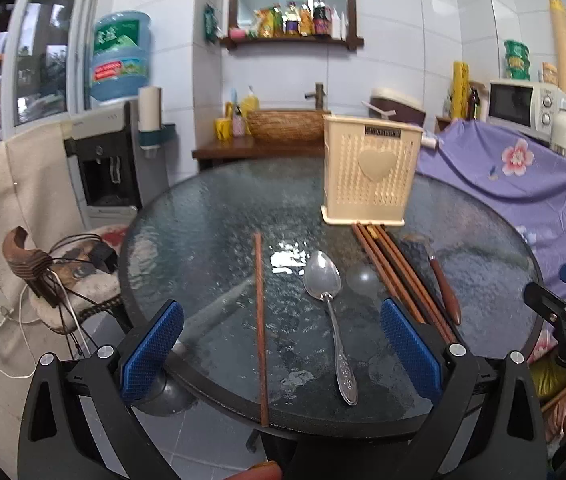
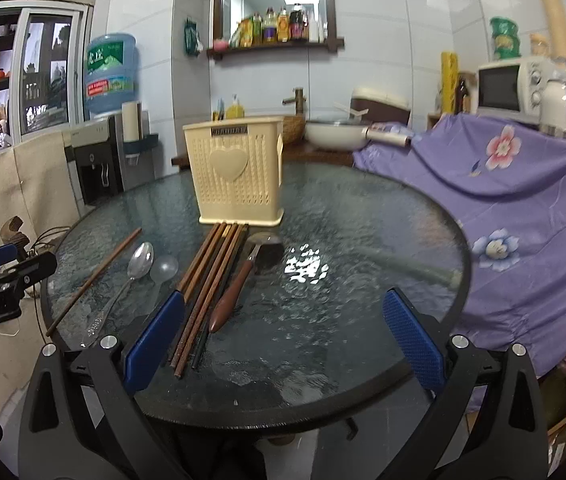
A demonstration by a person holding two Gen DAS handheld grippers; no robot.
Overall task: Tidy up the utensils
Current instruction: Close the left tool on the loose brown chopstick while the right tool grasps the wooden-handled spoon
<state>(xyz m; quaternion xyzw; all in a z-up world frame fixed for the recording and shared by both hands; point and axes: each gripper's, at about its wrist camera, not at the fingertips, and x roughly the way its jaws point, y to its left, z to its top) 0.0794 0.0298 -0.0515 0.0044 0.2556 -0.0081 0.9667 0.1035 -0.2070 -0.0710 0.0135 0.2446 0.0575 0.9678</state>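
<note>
Both grippers stand released and grasp nothing: left gripper (image 1: 281,350) low in its frame over the metal spoon (image 1: 329,312) and single chopstick (image 1: 259,320); right gripper (image 2: 283,344) low over bare glass table (image 2: 343,216). Chopstick bundle (image 2: 207,284) and wooden-handled spoon (image 2: 239,284) lie left of centre, ends near the cream utensil holder (image 2: 237,172), upright at upper centre.

Round dark textured-glass worktop (image 1: 211,216), glossy, pebbled. Cream perforated plastic utensil holder (image 1: 371,172), matt. Shiny metal spoon (image 1: 329,304) between left claw's fingers. Brown wooden chopsticks (image 2: 207,280), smooth. Blue ribbed rubbery claw pads (image 2: 413,340). Purple floral cloth (image 2: 523,216).
</note>
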